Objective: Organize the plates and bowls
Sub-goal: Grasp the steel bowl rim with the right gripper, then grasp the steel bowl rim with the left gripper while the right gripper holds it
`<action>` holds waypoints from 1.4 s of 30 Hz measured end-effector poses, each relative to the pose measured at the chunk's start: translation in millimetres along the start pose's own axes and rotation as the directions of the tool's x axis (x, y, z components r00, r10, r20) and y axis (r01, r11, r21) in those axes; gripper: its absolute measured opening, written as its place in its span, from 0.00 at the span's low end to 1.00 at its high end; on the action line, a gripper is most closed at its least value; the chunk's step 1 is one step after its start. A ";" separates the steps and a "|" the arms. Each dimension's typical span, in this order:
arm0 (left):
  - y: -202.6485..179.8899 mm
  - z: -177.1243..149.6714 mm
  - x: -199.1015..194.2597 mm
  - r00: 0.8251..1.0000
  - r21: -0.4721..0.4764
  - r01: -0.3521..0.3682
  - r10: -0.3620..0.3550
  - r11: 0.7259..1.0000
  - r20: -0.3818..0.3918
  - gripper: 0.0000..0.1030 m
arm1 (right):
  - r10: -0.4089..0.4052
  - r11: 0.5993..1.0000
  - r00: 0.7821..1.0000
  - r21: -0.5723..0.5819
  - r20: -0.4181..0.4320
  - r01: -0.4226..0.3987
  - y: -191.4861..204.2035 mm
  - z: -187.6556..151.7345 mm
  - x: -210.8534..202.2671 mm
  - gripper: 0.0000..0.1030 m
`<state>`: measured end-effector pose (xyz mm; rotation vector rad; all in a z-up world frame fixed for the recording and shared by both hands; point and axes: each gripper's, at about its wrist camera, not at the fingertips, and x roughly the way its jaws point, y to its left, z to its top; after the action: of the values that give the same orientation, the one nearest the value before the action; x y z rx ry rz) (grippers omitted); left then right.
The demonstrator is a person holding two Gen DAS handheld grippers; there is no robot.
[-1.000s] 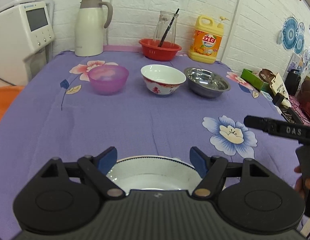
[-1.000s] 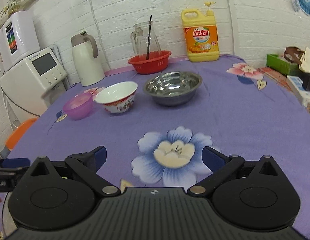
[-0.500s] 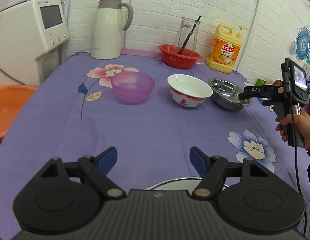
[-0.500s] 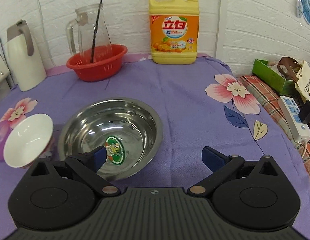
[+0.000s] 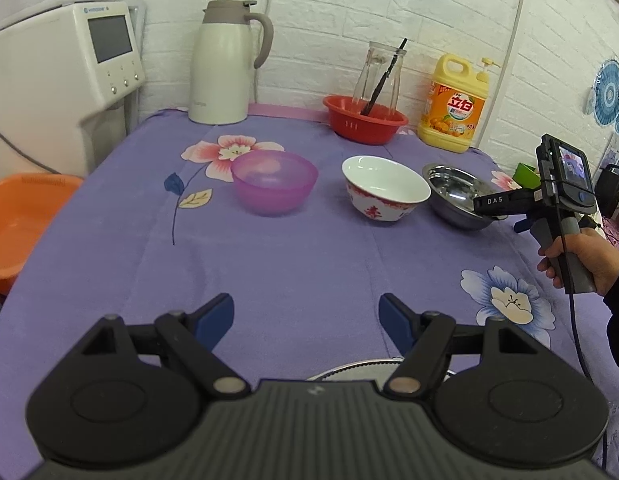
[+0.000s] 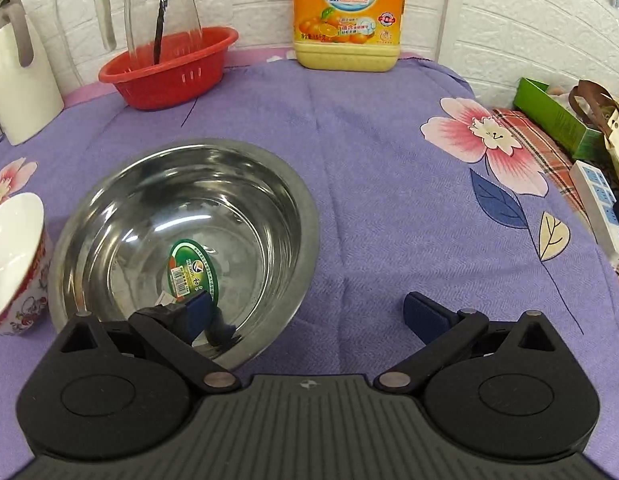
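White brick wall (image 5: pixel 329 20) behind a purple floral tablecloth (image 5: pixel 309 264). At the back: white thermos (image 5: pixel 225 64), detergent jug (image 6: pixel 347 14), red basket (image 6: pixel 169 68). In a row: purple bowl (image 5: pixel 274 182), white bowl (image 5: pixel 385 188), steel bowl (image 6: pixel 185 236). Right gripper (image 6: pixel 309 314) spread wide, straddling the steel bowl's near rim, one finger inside. Left gripper (image 5: pixel 307 314) spread, empty, above a plate edge (image 5: pixel 349 370).
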<state>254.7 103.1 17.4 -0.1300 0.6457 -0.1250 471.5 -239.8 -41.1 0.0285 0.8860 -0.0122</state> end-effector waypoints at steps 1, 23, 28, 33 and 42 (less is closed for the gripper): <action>0.0 0.0 -1.9 1.000 -0.003 0.002 -0.002 1.000 0.001 0.71 | -0.002 1.000 1.000 -0.008 -0.011 0.002 0.7 0.3 -1.1 1.00; -81.9 45.7 47.1 0.962 0.067 0.270 -0.266 0.961 -0.062 0.71 | 0.030 0.996 0.987 -0.083 0.156 -0.017 -4.4 -72.0 -82.9 1.00; -109.9 59.4 110.8 0.938 0.020 0.316 -0.309 0.949 -0.160 0.71 | 0.069 0.998 0.981 -0.012 0.181 -0.068 -8.0 -80.2 -65.1 1.00; -124.6 61.4 158.1 0.940 -0.016 0.275 -0.272 0.961 -0.204 0.71 | 0.071 0.997 0.981 -0.016 0.180 -0.069 -10.3 -87.5 -56.5 1.00; -141.8 58.9 193.1 0.948 0.014 0.232 -0.223 0.973 -0.228 0.70 | 0.059 0.998 0.981 -0.033 0.184 -0.054 -8.9 -89.5 -55.7 1.00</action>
<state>432.6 -61.8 -27.4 -0.1522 0.8535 -0.3805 366.7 -246.1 -54.8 0.0259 0.6994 0.0503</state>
